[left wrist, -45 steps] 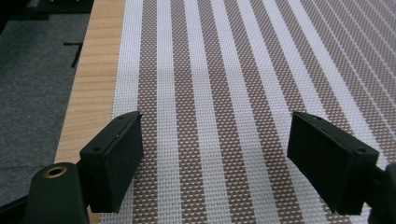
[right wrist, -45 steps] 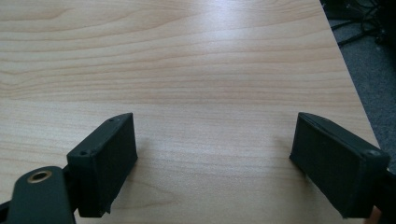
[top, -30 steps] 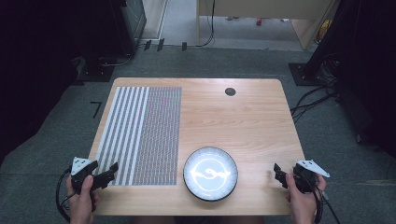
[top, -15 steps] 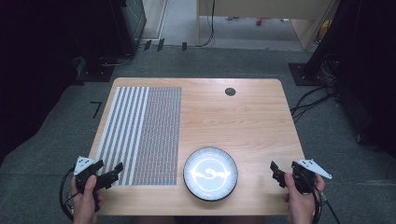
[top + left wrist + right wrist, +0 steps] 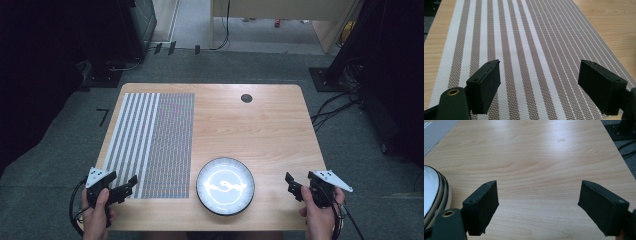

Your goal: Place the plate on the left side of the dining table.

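Two black jaws of the right gripper (image 5: pixel 539 207) spread wide apart, nothing between them. Under them a smooth light-brown wooden table (image 5: pixel 544 160). At the left edge, part of a round white plate with a dark rim (image 5: pixel 434 192). Far up in the left corner, a bit of striped grey-and-white woven mat (image 5: pixel 436 132).

Plate (image 5: pixel 434 195) cut off by frame edge, pattern (image 5: pixel 225 186) blurry.

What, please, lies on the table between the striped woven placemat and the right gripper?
In the high view, a round black-rimmed white plate sits between the striped woven placemat and the right gripper, then bare wooden table.
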The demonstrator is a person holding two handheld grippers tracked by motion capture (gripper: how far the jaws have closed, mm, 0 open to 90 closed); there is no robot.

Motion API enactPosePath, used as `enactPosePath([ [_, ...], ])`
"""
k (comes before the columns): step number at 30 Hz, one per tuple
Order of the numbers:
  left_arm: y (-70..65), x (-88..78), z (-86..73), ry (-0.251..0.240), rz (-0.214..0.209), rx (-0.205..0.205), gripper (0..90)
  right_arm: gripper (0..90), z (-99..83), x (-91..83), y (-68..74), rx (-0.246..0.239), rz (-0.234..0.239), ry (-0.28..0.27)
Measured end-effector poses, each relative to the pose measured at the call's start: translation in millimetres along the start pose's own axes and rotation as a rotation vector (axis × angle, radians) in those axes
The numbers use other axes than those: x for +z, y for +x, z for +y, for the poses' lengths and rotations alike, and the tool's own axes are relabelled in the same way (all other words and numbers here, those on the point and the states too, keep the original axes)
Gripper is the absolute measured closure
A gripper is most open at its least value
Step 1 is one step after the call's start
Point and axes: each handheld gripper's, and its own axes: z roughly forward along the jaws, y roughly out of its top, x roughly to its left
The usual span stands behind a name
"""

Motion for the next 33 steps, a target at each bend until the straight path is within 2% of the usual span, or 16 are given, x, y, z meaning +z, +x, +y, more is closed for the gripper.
enactPosePath([
  [33, -30.3, 8.4, -3.5, 0.029, -0.059, 0.056, 18.3, 16.3, -0.5, 1.0, 31.0, -0.037, 0.077, -0.005],
])
